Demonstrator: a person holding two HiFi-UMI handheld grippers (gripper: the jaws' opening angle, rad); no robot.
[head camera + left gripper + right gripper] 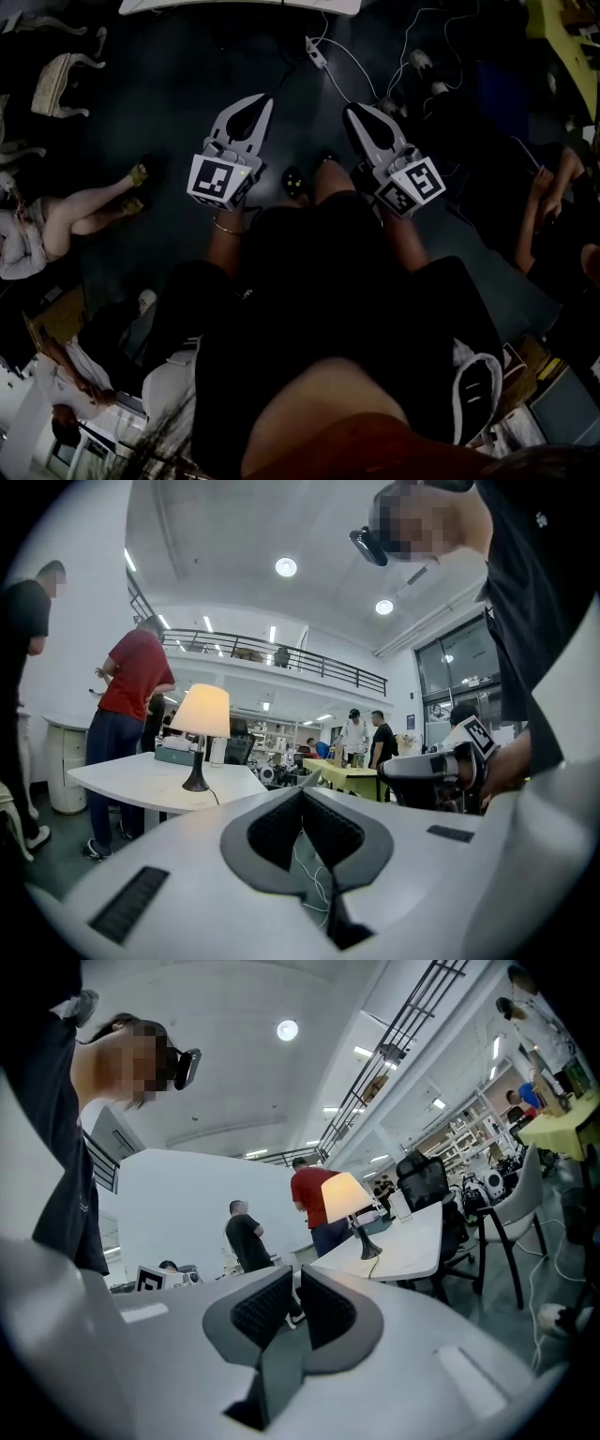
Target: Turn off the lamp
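Smooth, matt light-grey plastic is seen on the shells of the left gripper (302,795) and the right gripper (292,1277), whose pads (272,832) are faced in a dark, finely ribbed, rubbery-looking material. The lamp (200,733) is shown with a matt, translucent shade, cloth or plastic, and a dark, slightly glossy foot. The table (122,778) is topped in a smooth white finish, and the floor (169,103) is seen dark and smooth.

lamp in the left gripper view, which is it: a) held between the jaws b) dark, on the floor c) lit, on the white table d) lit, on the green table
c: the lamp has a glowing shade and its base stands on the white table.
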